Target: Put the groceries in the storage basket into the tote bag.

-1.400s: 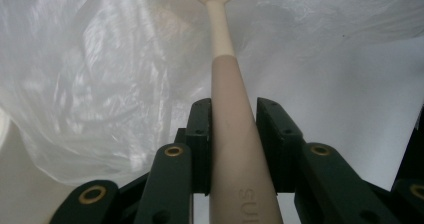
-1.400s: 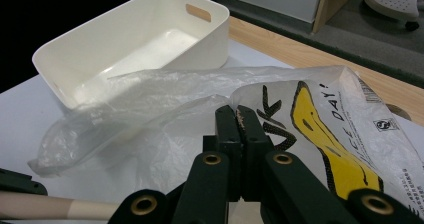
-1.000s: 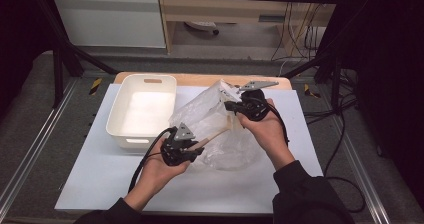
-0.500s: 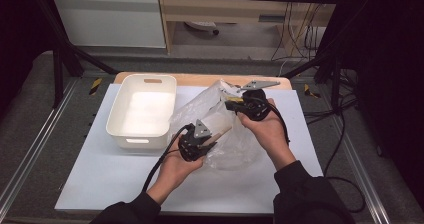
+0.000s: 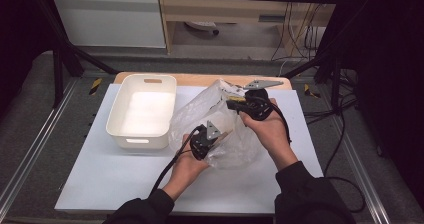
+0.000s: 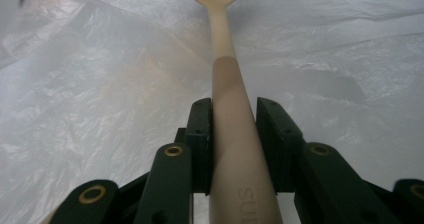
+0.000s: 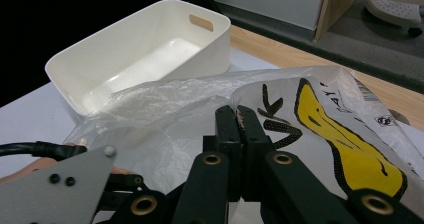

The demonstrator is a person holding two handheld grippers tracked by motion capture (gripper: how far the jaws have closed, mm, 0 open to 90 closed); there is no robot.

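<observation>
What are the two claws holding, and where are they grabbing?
The left claw grips a wooden spoon by its handle. The right claw pinches the edge of the clear plastic bag.

The spoon handle (image 6: 235, 154) reads "SU"; the plastic bag (image 7: 320, 109) "AY!".

Beige spoon (image 6: 227, 109), clear bag (image 7: 320, 109) printed yellow-black, white bin (image 5: 142, 109)

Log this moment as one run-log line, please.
left gripper: shut on spoon, inside plastic bag | right gripper: shut on bag edge | bin: empty
</observation>
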